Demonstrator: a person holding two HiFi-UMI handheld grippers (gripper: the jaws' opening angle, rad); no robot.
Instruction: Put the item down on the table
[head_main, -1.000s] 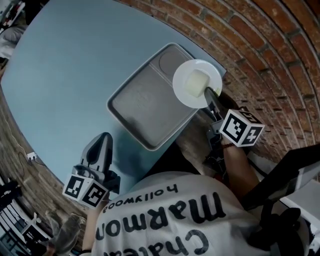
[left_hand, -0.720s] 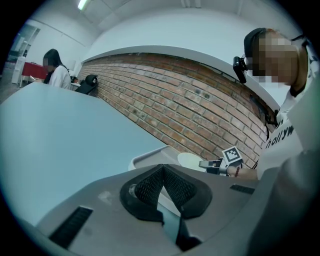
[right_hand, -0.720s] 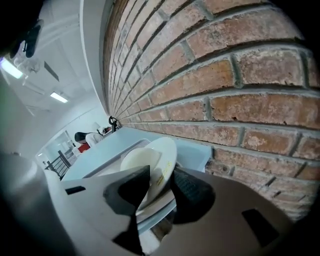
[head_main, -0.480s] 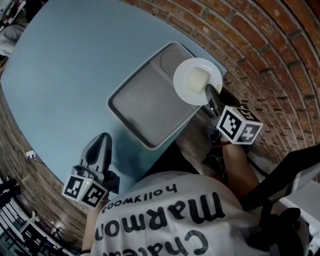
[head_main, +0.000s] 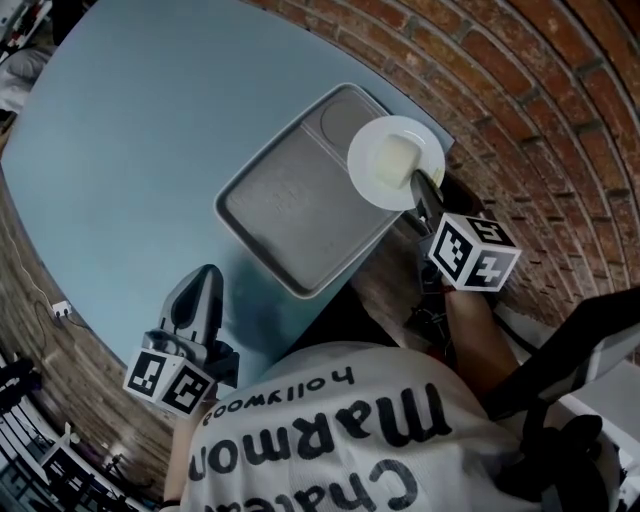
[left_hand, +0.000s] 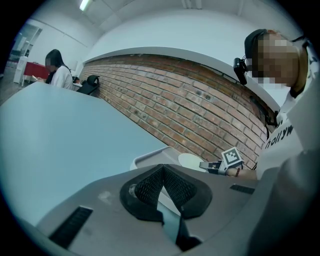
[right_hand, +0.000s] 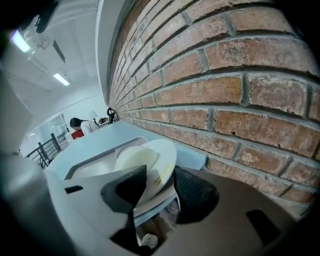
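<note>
A white plate (head_main: 366, 150) with a pale square item (head_main: 395, 158) on it rests on the right corner of a grey tray (head_main: 290, 210). My right gripper (head_main: 422, 186) is at the plate's near rim. In the right gripper view the plate's rim (right_hand: 162, 160) lies between the jaws of that gripper (right_hand: 160, 189), which have just been opening; a gap shows beside the right pad (right_hand: 192, 192). My left gripper (head_main: 205, 278) hovers over the blue table's near edge, away from the tray. Its pads (left_hand: 150, 186) meet with nothing between them.
The blue table (head_main: 130, 130) stretches to the left and beyond the tray. A brick wall (head_main: 540, 120) runs close along the right, just past the plate. A person (left_hand: 57, 75) sits at the table's far end.
The right gripper has rolled, and its marker cube has shifted slightly left and down. The plate has settled a touch higher in the picture. The left gripper has not moved.
</note>
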